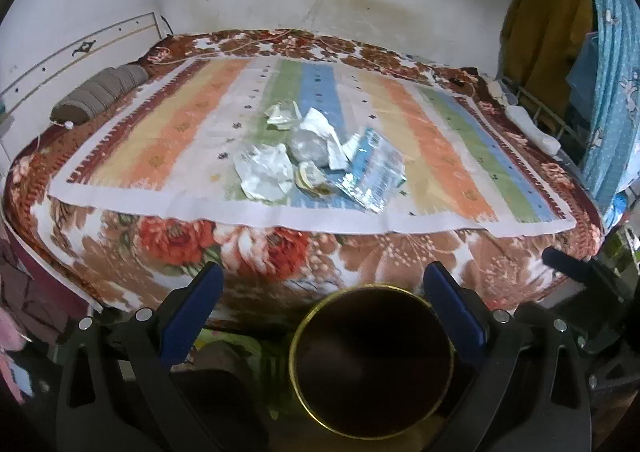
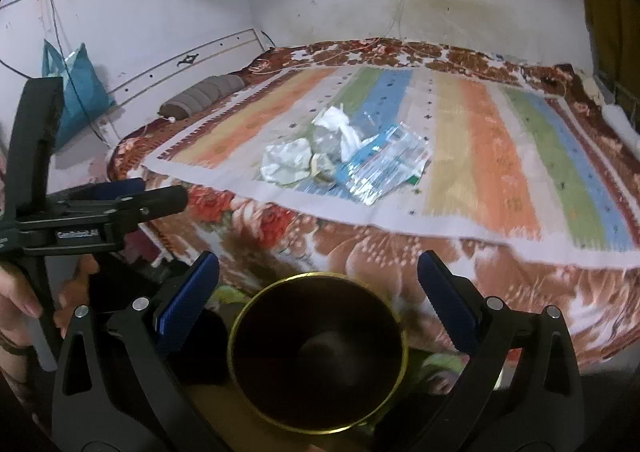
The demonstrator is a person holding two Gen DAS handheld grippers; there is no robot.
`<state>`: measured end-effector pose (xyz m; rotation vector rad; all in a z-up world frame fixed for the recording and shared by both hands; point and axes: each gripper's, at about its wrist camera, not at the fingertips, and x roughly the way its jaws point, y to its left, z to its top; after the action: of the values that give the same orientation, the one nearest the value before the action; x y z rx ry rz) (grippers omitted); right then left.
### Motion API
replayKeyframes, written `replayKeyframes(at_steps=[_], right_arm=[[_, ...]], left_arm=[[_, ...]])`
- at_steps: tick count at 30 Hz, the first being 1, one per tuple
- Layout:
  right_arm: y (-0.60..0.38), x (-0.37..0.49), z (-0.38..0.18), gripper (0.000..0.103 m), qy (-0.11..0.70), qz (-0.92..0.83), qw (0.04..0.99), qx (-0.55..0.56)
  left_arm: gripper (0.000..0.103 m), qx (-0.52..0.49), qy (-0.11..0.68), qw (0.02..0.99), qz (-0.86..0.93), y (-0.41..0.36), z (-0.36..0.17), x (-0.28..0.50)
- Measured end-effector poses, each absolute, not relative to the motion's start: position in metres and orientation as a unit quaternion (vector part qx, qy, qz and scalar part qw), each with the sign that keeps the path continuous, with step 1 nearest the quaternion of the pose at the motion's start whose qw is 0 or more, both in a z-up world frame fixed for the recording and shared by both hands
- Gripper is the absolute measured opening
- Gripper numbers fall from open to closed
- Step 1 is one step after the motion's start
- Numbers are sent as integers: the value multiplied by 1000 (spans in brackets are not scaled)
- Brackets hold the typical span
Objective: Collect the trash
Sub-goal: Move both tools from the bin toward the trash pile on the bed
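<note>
Beyond both wide-apart claws (image 1: pixel 322 292) (image 2: pixel 318 282), trash (image 1: pixel 320 150) lies heaped mid-bed, untouched

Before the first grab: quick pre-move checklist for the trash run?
1. Left claw open, nothing between the jaws: ok.
2. Right claw open, nothing between the jaws: ok.
3. Trash pile in view on the striped cloth, grouped mid-bed: ok.
4. Bin below both claws, mouth unobstructed: ok.
5. Bin contents: cannot tell, interior too dark.
6. Blue-and-white plastic wrapper on the near edge of the pile, unobstructed: ok.
</note>
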<state>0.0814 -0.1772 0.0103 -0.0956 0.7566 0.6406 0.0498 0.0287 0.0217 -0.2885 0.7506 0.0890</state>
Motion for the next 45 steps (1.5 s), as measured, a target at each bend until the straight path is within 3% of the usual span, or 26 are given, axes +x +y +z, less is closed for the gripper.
replayKeyframes(at_steps=[25, 39, 45], right_arm=[[-149, 185, 7, 94, 410, 285, 865, -52], [-145, 256, -30, 94, 485, 257, 836, -5], [-142, 279, -54, 94, 516, 256, 817, 37]], left_arm=[[97, -92, 465, 875, 100, 74, 8, 160], [97, -75, 488, 862, 110, 94, -12, 211], [97, -120, 494, 856, 95, 112, -23, 228]])
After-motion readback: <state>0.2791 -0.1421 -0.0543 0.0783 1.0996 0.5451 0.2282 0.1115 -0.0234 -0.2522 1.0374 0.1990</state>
